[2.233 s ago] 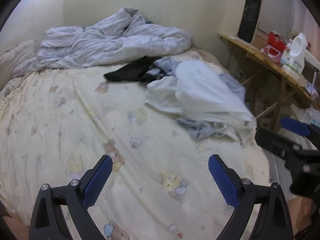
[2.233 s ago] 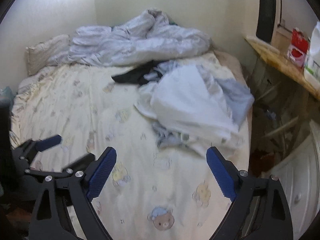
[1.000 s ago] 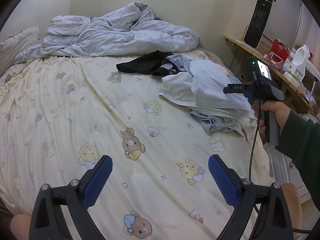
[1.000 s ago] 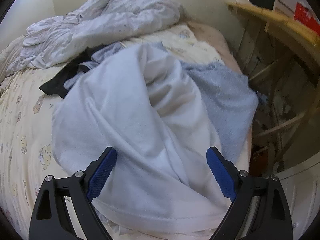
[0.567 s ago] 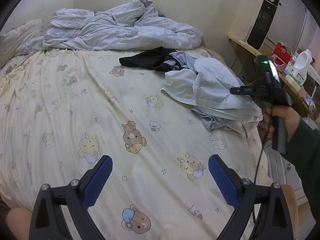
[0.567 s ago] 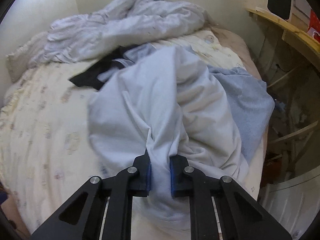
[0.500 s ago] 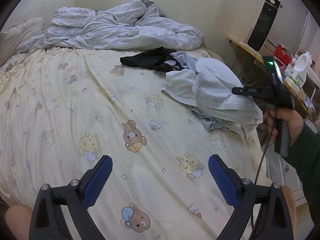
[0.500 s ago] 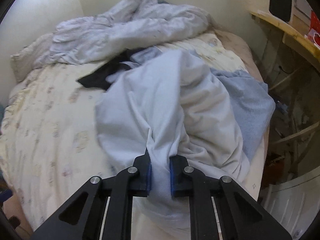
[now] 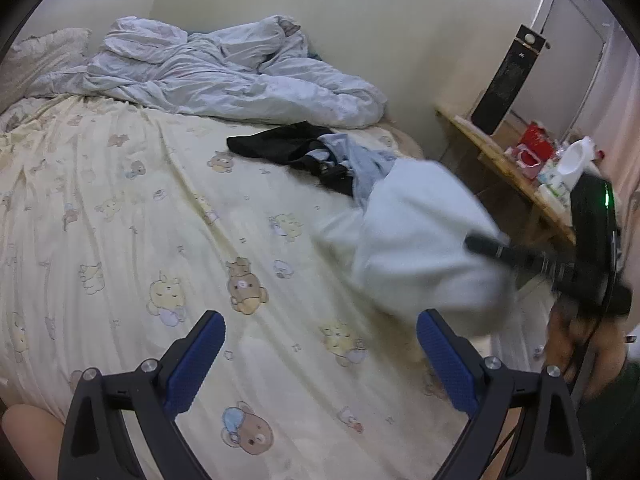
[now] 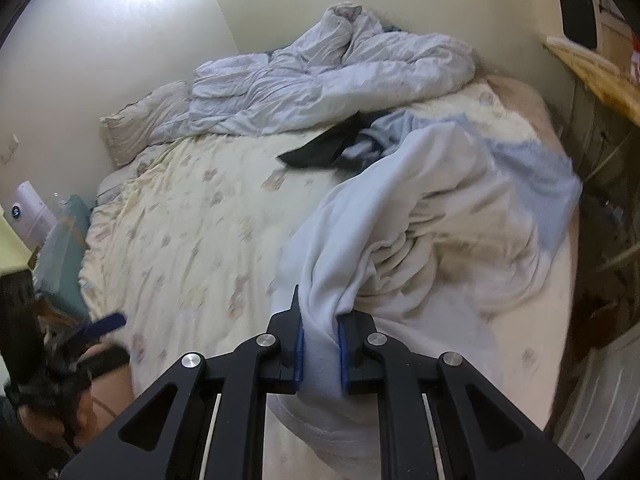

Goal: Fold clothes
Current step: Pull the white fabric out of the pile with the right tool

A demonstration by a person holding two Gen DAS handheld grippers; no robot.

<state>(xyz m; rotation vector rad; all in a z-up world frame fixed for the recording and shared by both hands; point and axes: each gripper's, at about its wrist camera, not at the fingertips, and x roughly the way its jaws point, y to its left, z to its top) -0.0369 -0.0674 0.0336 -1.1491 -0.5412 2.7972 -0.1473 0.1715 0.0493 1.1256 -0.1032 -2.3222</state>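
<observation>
Only my right wrist view shows the right gripper [image 10: 320, 340] pinching the pale white-blue fleece garment [image 10: 420, 216], bunched centre-right on the yellow bear-print bedsheet [image 10: 192, 216]. Left gripper [image 9: 320, 360] gapes wide, empty; garment blurred there.

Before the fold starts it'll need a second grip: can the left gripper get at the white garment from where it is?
Probably yes: the left gripper is open over bare sheet, with nothing between it and the white garment held in the right gripper.
</observation>
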